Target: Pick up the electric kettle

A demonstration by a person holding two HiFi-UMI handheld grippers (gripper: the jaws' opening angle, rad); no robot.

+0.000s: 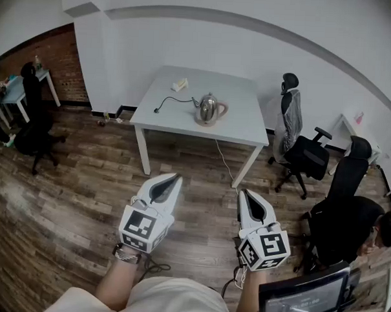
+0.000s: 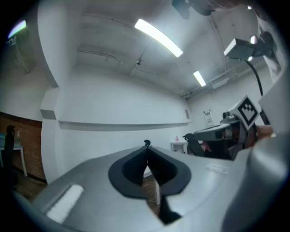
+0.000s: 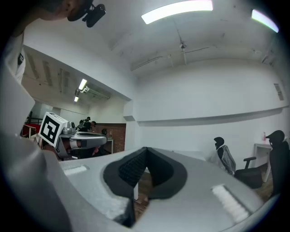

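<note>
A steel electric kettle (image 1: 209,109) stands on its base on a white table (image 1: 184,119) across the room, with a black cord (image 1: 169,100) trailing left to a plug. Both grippers hang over the wooden floor, well short of the table and pointing toward it. My left gripper (image 1: 177,177) is shut with nothing in it, and its jaws meet at the tip (image 2: 146,144). My right gripper (image 1: 241,192) is shut and empty too, jaws pressed together (image 3: 146,149). The kettle does not show in either gripper view.
A small white item (image 1: 180,85) lies at the table's far edge. Black office chairs (image 1: 301,150) stand to the right, one more (image 1: 34,122) at the left beside a desk (image 1: 17,89). A monitor (image 1: 302,299) sits bottom right, and a person (image 1: 383,234) is nearby.
</note>
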